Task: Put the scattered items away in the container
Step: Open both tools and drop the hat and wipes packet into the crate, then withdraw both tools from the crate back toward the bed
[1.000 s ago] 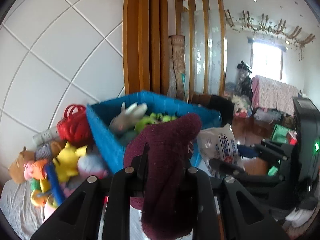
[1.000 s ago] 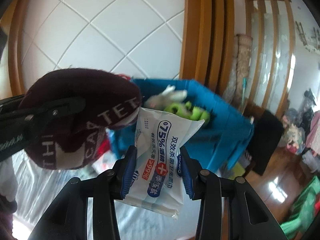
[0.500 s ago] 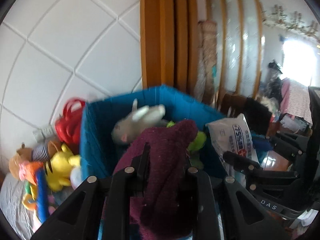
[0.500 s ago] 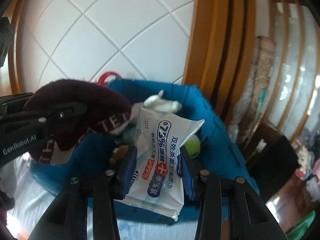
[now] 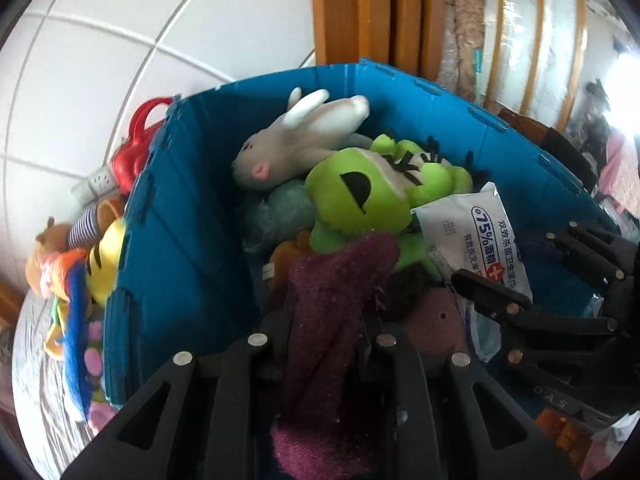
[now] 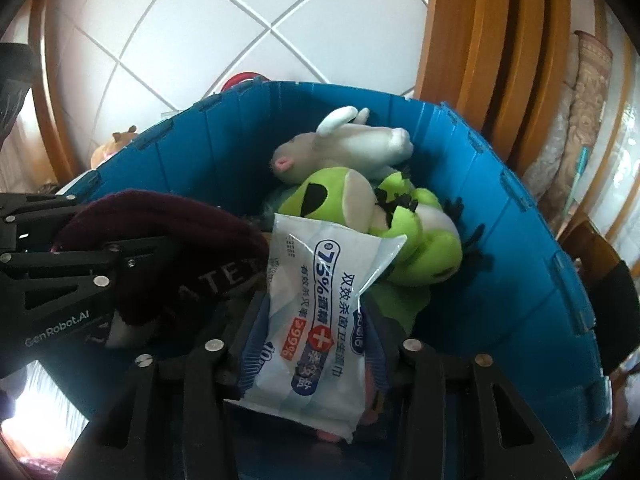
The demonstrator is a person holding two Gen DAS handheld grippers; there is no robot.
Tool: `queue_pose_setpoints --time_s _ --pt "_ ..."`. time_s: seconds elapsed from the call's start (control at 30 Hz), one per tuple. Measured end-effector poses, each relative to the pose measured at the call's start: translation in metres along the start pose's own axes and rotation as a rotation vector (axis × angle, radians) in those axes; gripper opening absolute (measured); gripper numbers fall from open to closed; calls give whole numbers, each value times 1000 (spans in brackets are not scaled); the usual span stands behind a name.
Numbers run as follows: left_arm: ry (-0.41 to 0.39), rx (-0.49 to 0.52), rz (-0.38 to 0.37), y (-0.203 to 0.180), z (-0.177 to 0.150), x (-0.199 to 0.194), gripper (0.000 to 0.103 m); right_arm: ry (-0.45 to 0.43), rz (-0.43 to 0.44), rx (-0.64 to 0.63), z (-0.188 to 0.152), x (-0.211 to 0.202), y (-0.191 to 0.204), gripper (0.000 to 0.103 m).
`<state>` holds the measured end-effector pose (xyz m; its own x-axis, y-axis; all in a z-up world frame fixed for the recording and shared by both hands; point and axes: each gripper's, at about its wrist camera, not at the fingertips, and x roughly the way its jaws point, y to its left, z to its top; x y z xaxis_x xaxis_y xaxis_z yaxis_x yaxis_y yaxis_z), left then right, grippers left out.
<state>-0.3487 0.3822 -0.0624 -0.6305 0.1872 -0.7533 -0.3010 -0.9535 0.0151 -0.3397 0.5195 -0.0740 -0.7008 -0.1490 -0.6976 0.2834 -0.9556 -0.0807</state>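
Observation:
A blue bin [image 5: 192,216] [image 6: 192,148] holds a grey plush rabbit [image 5: 296,140] [image 6: 344,148] and a green plush frog [image 5: 360,196] [image 6: 404,216]. My left gripper [image 5: 328,320] is shut on a maroon knit hat [image 5: 336,320] and holds it over the bin's inside; the hat also shows in the right wrist view [image 6: 168,228]. My right gripper [image 6: 312,320] is shut on a white wet-wipes pack [image 6: 320,300] [image 5: 476,240], also held over the bin, just right of the hat.
Outside the bin's left wall lie several plush toys [image 5: 96,256] and a red plastic basket [image 5: 136,148] on a grey cloth. A white tiled wall [image 5: 120,40] and wooden door frame [image 5: 360,12] stand behind the bin.
Both grippers have moved forward and tipped down, from in front of the bin to over its inside, each still holding its item.

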Motion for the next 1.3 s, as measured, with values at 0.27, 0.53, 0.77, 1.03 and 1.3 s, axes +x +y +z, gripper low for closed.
queue_pose_setpoints --time_s 0.27,0.53,0.77,1.03,1.3 --pt "-62 18 22 1 -3 -10 63 -22 -49 31 2 -3 3 78" --pt "-81 -22 31 11 -7 -21 74 -50 -81 71 -2 -12 -5 103" --pt "-157 -86 83 27 -24 -58 103 -113 -83 88 -8 -29 0 103" --pt "-190 -199 228 76 -66 -107 103 -223 6 28 -4 -69 58 103" --pt "-202 -221 242 148 -122 -149 103 -295 16 22 -8 -100 159 103"
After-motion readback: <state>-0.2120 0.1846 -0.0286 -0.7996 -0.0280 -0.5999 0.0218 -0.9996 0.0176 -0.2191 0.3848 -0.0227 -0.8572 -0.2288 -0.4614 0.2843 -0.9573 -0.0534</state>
